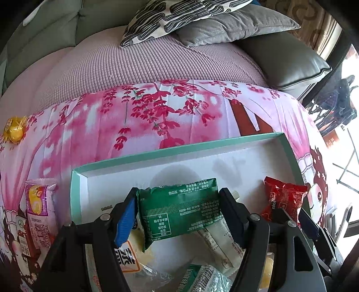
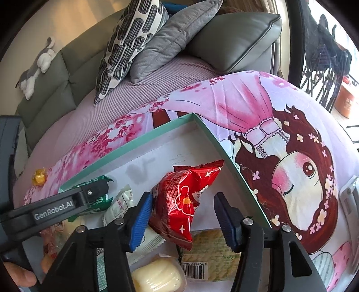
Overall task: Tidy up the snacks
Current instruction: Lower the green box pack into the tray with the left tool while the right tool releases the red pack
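My left gripper [image 1: 178, 202] is shut on a green snack packet [image 1: 179, 211], with a pad against each end, above the white floor of a teal-rimmed box [image 1: 179, 150]. In the right wrist view one of its fingers [image 2: 89, 193] shows at the left with the green packet [image 2: 98, 202]. My right gripper [image 2: 182, 206] stands open around a red snack packet [image 2: 179, 202] that rests in the box [image 2: 139, 143]. The left pad touches the packet and the right pad stands clear of it. The left wrist view shows the red packet [image 1: 282, 197] at the box's right end.
Several more snacks lie in the box's near part, including a yellow cake [image 2: 157, 276] and a barcoded pale packet [image 2: 211, 253]. On the pink floral cloth [image 1: 157, 116] lie a golden candy [image 1: 14, 131] and a purple packet [image 1: 38, 202]. Sofa cushions [image 1: 179, 20] lie behind.
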### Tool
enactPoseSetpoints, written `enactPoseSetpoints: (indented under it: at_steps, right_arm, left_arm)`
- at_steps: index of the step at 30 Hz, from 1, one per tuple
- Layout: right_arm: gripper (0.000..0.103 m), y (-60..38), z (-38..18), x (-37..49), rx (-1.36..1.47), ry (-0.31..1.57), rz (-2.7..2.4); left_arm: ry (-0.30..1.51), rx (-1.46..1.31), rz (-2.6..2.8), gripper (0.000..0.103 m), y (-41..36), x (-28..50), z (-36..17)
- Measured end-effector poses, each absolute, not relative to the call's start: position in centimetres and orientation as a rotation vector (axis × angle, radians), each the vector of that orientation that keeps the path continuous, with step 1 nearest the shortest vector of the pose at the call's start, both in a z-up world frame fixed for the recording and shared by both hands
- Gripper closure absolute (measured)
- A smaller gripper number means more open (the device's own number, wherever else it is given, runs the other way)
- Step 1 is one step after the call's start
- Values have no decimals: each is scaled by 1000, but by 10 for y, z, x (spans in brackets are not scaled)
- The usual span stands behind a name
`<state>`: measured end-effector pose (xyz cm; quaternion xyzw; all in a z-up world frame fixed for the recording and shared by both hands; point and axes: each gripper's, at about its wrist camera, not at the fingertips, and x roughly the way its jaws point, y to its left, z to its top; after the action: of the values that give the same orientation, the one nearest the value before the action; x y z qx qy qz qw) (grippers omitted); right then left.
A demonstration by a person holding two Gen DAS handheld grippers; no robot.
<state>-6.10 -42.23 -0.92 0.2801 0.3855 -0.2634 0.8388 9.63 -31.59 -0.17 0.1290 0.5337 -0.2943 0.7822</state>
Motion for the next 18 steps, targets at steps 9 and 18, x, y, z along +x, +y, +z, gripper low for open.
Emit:
enactPoseSetpoints:
  at_steps: [9, 18]
  right_arm:
    - [31, -419, -1, -63, 558, 814, -565]
    - [31, -418, 13, -70, 551, 778, -584]
  left_arm:
    - [1121, 209, -656, 25, -301, 90, 23]
    - [1073, 166, -645, 25, -277, 80, 41]
